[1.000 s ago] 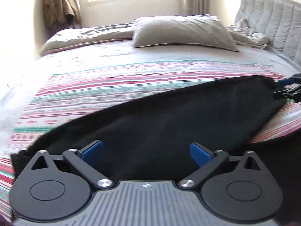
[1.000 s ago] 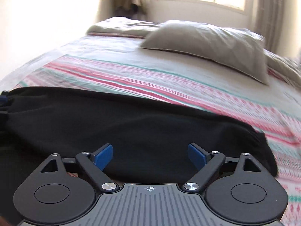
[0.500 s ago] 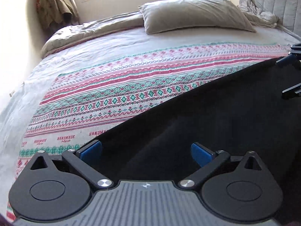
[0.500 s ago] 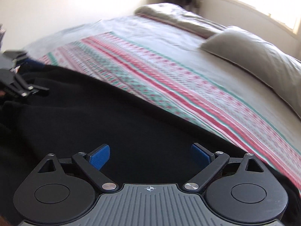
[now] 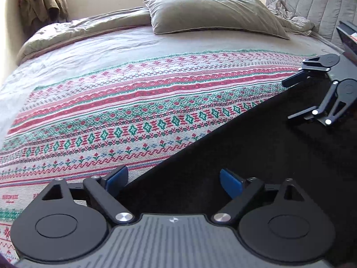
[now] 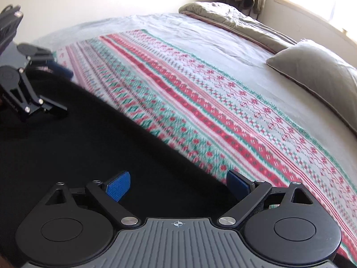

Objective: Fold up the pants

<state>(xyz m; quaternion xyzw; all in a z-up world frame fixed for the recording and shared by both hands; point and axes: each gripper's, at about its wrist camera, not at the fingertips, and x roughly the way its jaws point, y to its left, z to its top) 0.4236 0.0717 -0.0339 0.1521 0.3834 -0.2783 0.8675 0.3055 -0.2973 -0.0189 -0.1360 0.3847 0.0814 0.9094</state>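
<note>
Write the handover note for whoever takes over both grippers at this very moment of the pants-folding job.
Left gripper: open, its fingers have just been closing a little, astride the far edge of the black fabric pants, not gripping.
Right gripper: open above the same edge, nothing held.
Pants lie flat on the near side of the red-and-green patterned woven blanket.
Done: pants laid out.
Left: grasp the edge with both grippers and make the fold.

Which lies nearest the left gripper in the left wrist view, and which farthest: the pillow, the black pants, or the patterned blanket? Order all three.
1. Black pants, directly beneath the left gripper.
2. Patterned blanket, just beyond, leftward.
3. Pillow, far end of the bed.
</note>
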